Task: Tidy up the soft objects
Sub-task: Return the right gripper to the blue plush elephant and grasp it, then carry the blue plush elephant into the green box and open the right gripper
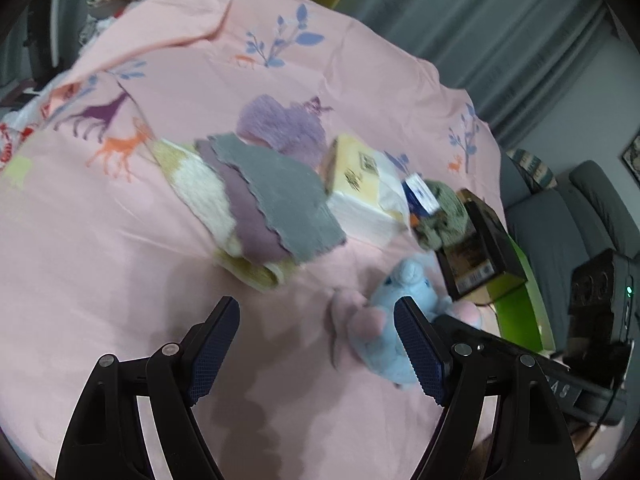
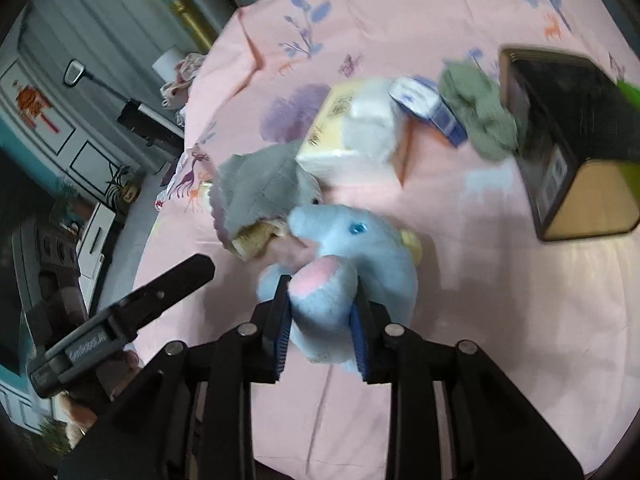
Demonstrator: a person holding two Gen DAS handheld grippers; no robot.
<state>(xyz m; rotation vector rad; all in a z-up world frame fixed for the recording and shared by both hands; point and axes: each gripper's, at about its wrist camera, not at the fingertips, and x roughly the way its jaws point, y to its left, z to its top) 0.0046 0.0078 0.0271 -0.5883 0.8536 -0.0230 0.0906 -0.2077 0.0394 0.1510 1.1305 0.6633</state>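
A light blue plush elephant (image 2: pixel 352 256) with pink ears lies on the pink bedsheet (image 2: pixel 460 320). My right gripper (image 2: pixel 322 320) is shut on it, the blue pads pressing into its rounded body from both sides. In the left wrist view the same elephant (image 1: pixel 394 320) lies just beyond my left gripper's right finger. My left gripper (image 1: pixel 320 344) stands open over bare sheet with nothing between its fingers. A stack of folded cloths (image 1: pixel 264 204), grey on purple on cream, lies left of the elephant. A green knitted cloth (image 2: pixel 480 116) sits beside a dark box.
A pale yellow tissue pack (image 2: pixel 352 128) and a small blue and white carton (image 2: pixel 428 108) lie behind the elephant. A dark open box (image 2: pixel 568 140) stands at the right. A purple fuzzy cloth (image 1: pixel 280 128) lies further back. Grey chairs (image 1: pixel 560 216) stand past the bed's edge.
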